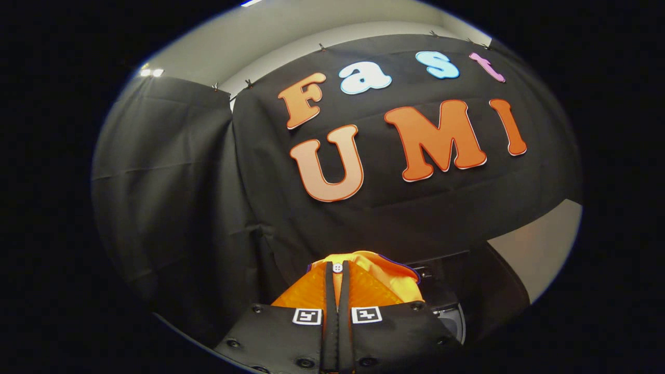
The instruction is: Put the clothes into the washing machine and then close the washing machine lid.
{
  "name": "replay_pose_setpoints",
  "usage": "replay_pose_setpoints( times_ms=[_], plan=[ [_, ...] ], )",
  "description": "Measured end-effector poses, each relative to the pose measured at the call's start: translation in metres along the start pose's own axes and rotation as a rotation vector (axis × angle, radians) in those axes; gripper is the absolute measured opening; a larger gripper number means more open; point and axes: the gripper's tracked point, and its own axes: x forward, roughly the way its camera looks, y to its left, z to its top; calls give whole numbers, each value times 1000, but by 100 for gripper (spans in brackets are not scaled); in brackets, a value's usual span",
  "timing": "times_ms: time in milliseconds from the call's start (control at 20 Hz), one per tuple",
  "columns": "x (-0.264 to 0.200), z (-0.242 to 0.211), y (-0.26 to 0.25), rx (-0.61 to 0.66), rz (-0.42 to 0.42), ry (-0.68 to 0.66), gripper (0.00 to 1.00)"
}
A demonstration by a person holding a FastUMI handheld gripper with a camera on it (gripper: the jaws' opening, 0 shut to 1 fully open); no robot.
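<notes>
Claw-mounted fisheye looks forward, tilted upward (close) at booth wall (208, 171).

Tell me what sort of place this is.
Likely a recording booth set up for a laundry task: black cloth walls hang all round, a dark washing machine sits low ahead, and the hand-held gripper is shut on an orange garment.

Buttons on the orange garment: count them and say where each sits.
1. A white button sits on the orange garment, just beyond the tips of the gripper, whose fingers are shut on the cloth. Others may be hidden in folds.
</notes>
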Motion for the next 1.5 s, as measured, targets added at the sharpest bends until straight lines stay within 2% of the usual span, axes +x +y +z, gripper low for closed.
replay_pose_setpoints(
  times_ms=[200, 500, 900, 1250, 1500],
  plan=[
    [24, -43, -3, -4, -9, 78, 7],
    [33, -95, -14, -11, -30, 173, 8],
    [59, -146, -60, 33, -117, 257, 8],
    [80, -236, -98, 78, -192, 427, 8],
    [81, -279, -109, 105, -223, 519, 8]
  ],
)
